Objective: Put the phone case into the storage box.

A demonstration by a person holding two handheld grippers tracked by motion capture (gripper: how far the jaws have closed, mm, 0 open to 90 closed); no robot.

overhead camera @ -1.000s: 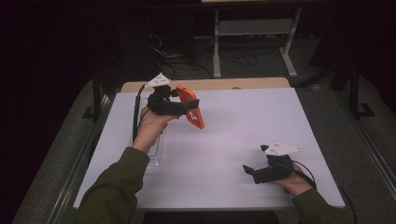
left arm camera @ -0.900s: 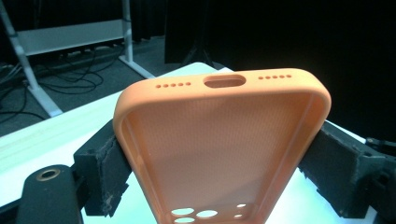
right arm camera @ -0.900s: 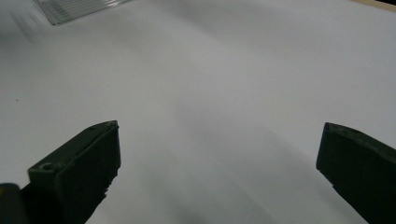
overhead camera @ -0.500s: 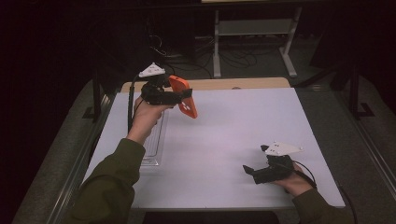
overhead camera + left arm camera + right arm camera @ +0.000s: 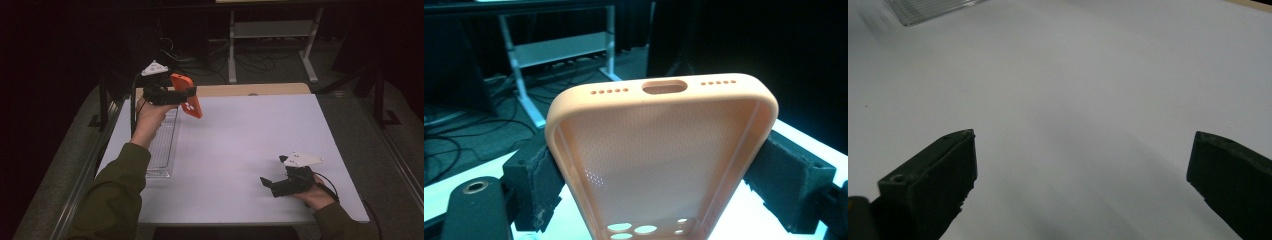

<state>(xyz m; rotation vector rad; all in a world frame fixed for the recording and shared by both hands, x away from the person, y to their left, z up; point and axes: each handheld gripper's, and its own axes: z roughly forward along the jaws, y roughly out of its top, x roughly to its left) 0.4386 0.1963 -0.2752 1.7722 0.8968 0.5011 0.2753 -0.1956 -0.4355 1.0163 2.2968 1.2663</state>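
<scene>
Left hand-held gripper (image 5: 186, 96) clamps orange phone case (image 5: 186, 95) by long edges, aloft over counter (image 5: 240, 135). Keep squeeze steady, avoid flexing. Right hand-held gripper (image 5: 267, 182) wide open, empty, resting.

Was a white table (image 5: 235, 145) across the middle of the high view, with a bare wooden strip along its far edge. Bore a clear ribbed tray (image 5: 162, 145) flat along its left side, and showed that tray's corner (image 5: 933, 10) upper left in the right gripper view.
</scene>
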